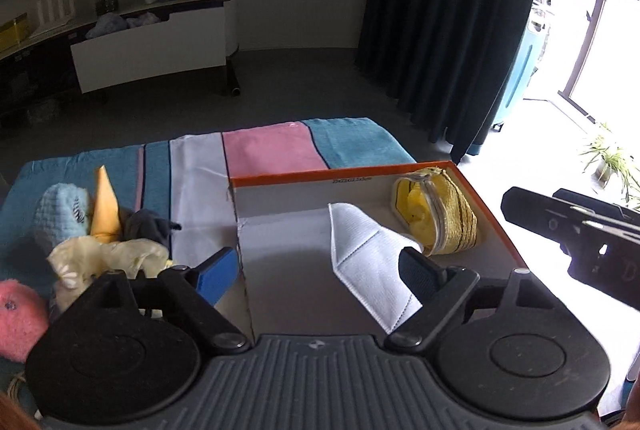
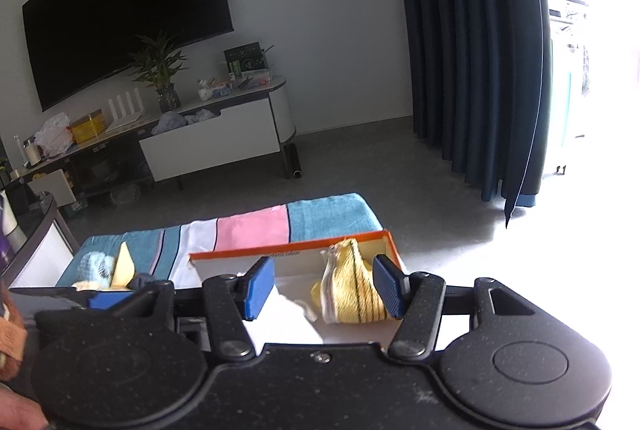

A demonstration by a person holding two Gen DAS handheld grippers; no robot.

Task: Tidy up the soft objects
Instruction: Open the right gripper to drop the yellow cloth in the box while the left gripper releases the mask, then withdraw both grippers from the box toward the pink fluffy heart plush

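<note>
An orange-rimmed cardboard box holds a folded white cloth and a yellow knitted piece. My left gripper hovers open over the box's near end. The white cloth lies below and between its fingers, untouched. To the left of the box lies a pile of soft things: a light blue knit, an orange cloth, a dark grey piece, a cream floral cloth and a pink plush. My right gripper is open, back from the yellow knitted piece and holding nothing.
Everything rests on a striped blue, white and pink towel. Beyond it are grey floor, a TV stand with a plant, and dark curtains beside a bright window. In the left wrist view the right gripper's body hangs past the box's right wall.
</note>
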